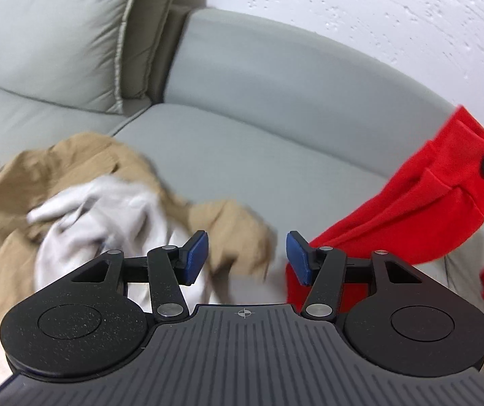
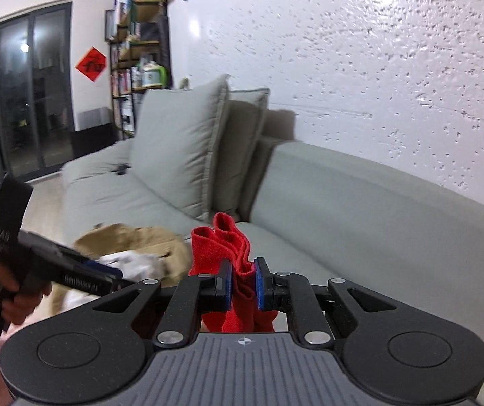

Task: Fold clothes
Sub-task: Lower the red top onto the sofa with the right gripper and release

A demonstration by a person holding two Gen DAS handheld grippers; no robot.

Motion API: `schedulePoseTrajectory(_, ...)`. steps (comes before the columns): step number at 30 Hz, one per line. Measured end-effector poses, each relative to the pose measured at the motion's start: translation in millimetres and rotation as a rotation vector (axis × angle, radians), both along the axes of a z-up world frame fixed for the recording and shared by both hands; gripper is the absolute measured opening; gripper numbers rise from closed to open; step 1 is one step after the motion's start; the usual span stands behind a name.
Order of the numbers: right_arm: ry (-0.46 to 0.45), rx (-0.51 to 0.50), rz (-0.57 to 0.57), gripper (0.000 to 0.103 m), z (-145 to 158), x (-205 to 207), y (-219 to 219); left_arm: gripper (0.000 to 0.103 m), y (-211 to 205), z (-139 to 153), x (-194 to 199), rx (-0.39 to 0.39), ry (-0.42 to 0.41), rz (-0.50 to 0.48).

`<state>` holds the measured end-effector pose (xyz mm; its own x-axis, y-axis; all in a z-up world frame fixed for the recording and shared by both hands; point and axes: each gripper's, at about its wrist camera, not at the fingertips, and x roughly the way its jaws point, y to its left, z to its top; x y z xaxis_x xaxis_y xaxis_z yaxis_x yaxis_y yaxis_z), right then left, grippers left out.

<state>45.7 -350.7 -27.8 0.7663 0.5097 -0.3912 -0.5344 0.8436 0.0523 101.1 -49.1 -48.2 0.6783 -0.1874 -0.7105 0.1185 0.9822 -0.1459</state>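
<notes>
A grey sofa (image 1: pixel 235 142) fills both views, with a tall back cushion (image 2: pixel 181 149) standing on its seat against a rough white wall (image 2: pixel 377 67). On the seat lies a heap of clothes: a tan garment (image 1: pixel 83 165) with a white garment (image 1: pixel 106 209) bunched on top of it, both smeared by blur so that their kind cannot be told.

The right gripper (image 2: pixel 244 282) has its blue pads nearly together, pinching a bunched fold of a red garment (image 2: pixel 221 243); the cloth sticks up above the pads and hangs below them, lifted clear of the seat. The left gripper (image 1: pixel 246 253) stands wide apart with nothing between its pads (image 1: pixel 196 248), over the near edge of the heap.

Only the left wrist view shows the red garment's length, draping from the right edge down behind the gripper, where its lower end is hidden. Only the right wrist view shows the room beyond: a dark glass door (image 2: pixel 22 108), a cluttered shelf unit (image 2: pixel 140 50), a red paper square (image 2: pixel 90 64) on the far wall, and the left hand (image 2: pixel 12 291) gripping the other tool's handle, cut off at the picture's edge.
</notes>
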Motion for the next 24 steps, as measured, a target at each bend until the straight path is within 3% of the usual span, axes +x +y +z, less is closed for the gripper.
schedulePoseTrajectory(5,0.010,-0.013,0.035,0.013,-18,-70,7,0.057,3,-2,-52,0.018,0.039,0.011)
schedulePoseTrajectory(11,0.070,-0.090,0.076,0.013,-48,-130,12,0.057,-7,-15,-83,0.036,0.084,0.016)
schedulePoseTrajectory(16,0.236,-0.222,0.082,0.021,-102,-143,37,0.057,-26,-35,-95,0.102,0.091,-0.050)
schedulePoseTrajectory(21,0.283,-0.168,0.032,0.030,-112,-168,33,0.057,-50,-56,-115,0.141,0.115,-0.178)
schedulePoseTrajectory(24,0.294,-0.094,-0.070,0.036,-113,-169,21,0.056,-66,-67,-121,0.150,0.119,-0.233)
